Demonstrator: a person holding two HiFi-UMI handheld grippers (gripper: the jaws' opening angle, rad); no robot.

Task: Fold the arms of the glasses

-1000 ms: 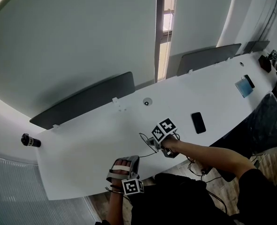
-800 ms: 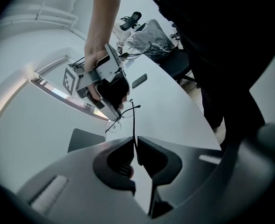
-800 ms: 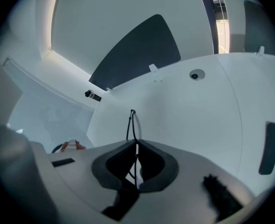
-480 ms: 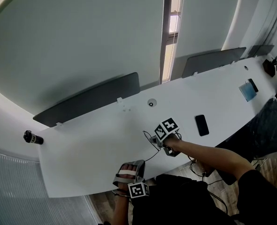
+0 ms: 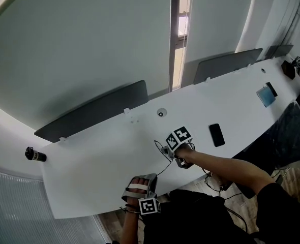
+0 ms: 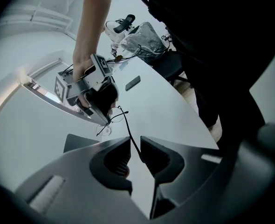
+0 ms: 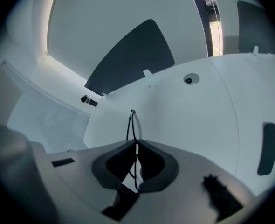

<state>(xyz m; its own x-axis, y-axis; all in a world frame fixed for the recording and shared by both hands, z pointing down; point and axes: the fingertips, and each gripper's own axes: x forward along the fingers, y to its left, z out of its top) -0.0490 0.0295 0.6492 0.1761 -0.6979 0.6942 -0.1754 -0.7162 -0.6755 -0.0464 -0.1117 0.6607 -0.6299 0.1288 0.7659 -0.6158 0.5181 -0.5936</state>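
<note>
Right tongs (image 7: 136, 146) clamped on glasses (image 7: 133, 125), steadying frame near counter (image 5: 99, 161) front edge. Left tongs (image 6: 135, 146) just been opening, narrow gap, arm lying between, seemingly loose; likely releasing for fold.

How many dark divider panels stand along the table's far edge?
3: the left panel, the middle panel, and a far-right panel, small at the view's edge. More may lie outside the frame.

Head view: thin black wire-frame glasses (image 5: 159, 147) too small, can't make out lenses, partly behind right hand-held gripper (image 5: 166, 153). Right gripper view: most of frame buried btwn jaws, only a loop pokes out. Small black cylinder (image 5: 34, 155) past white table (image 5: 104, 156) left end: can't ID.
</note>
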